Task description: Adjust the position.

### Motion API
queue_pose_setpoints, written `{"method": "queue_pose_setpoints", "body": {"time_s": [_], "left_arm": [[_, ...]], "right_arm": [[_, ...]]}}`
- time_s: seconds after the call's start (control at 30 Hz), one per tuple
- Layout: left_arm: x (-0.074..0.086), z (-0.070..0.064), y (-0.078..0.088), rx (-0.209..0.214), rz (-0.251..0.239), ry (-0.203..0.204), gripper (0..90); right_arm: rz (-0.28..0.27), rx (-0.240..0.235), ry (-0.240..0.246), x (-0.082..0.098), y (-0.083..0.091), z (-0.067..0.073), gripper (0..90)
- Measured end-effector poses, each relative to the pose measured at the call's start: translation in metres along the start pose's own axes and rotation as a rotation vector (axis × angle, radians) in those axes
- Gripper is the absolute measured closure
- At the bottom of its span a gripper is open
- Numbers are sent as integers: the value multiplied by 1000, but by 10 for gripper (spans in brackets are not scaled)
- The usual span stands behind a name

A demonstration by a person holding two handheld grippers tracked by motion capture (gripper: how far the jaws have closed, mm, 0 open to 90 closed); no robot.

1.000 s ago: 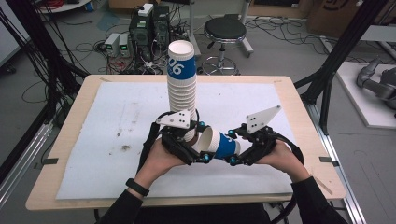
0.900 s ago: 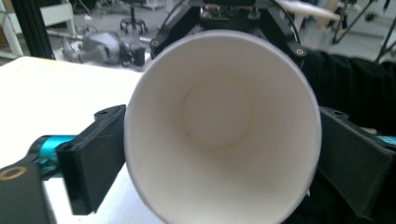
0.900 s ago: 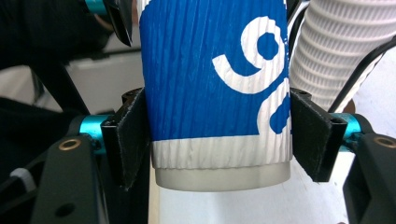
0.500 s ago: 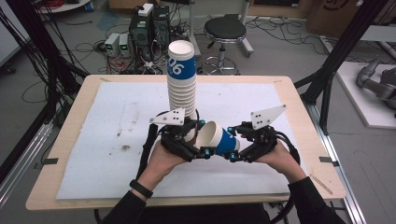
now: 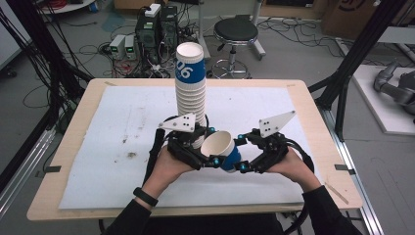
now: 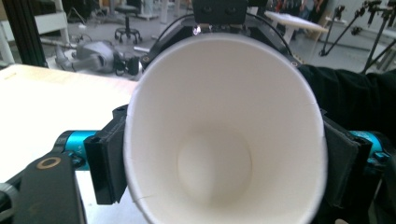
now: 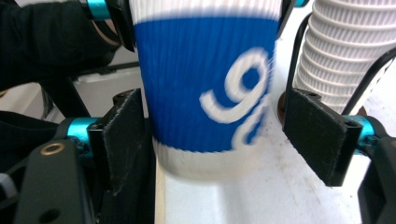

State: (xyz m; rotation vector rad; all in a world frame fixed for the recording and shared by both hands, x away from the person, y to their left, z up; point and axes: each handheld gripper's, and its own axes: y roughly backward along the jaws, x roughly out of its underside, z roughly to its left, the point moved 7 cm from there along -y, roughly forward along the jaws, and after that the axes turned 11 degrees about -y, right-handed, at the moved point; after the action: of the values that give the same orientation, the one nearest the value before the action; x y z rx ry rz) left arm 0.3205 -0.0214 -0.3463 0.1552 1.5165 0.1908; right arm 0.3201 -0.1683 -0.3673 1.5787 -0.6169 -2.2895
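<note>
Right tool just opened; cup now clamped in left tool.

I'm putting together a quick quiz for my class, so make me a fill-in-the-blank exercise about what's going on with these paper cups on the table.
1. The cup held between the two grippers is white with a band coloured ____.
2. In the left gripper view, the cup's ____ end faces the camera.
3. The tall stack of cups stands on the ____.
4. The right gripper's jaws have just been ____, one pad clear of the cup.

Missing words: blue; open; table; opening
</note>
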Motion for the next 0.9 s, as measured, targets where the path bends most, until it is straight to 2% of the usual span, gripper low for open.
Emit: {"method": "queue_pose_setpoints", "body": {"time_s": [0.03,0.23,0.3,0.43,0.57,0.7,0.8,0.9], "left_arm": [[-1,0,1,-1,0,-3,197],[-2,-1,1,0,3,-7,201],[-3,-2,0,-1,-1,-5,202],[-4,-2,0,0,-5,-13,202],[-6,-2,-1,-4,-16,-14,187],[-9,-3,-2,-10,-75,6,136],[-11,-3,-3,-21,-89,4,108],[-12,-3,-2,-28,-136,32,100]], "right_arm": [[11,5,17,0,0,0,214],[41,3,24,1,-15,5,216],[53,4,29,2,-18,5,262],[43,-3,21,3,-22,5,292],[16,-23,13,3,-23,6,299],[-19,-39,7,0,-22,6,297],[-56,-46,5,-2,-18,6,297],[-87,-56,1,-5,-15,7,297]]}}
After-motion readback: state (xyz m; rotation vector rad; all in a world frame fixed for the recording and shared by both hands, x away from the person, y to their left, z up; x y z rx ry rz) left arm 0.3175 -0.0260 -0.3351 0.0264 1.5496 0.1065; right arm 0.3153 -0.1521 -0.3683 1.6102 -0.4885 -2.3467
